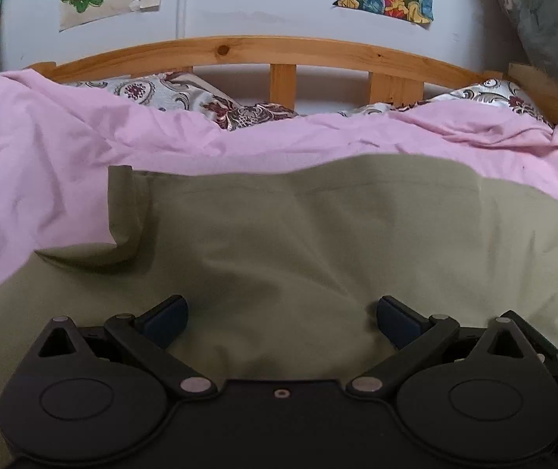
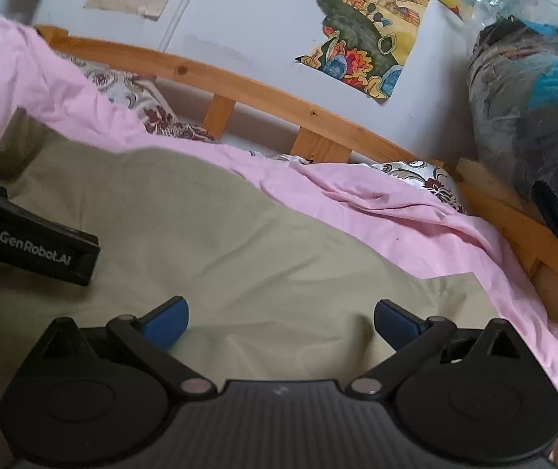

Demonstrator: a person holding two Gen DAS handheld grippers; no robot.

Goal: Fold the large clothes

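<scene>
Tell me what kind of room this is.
Most likely a bedroom. The olive garment lies spread on a pink sheet over a bed with a curved wooden headboard, patterned pillows against it, and colourful pictures stuck on the wall.

Both my wrist cams sit low and close over the olive garment, looking across the bed at the wooden headboard and wall. Left cam faces it square. Right cam is rolled, aimed further right; my left gripper shows at its left edge. Shared: garment, pink sheet, headboard, posters.
</scene>
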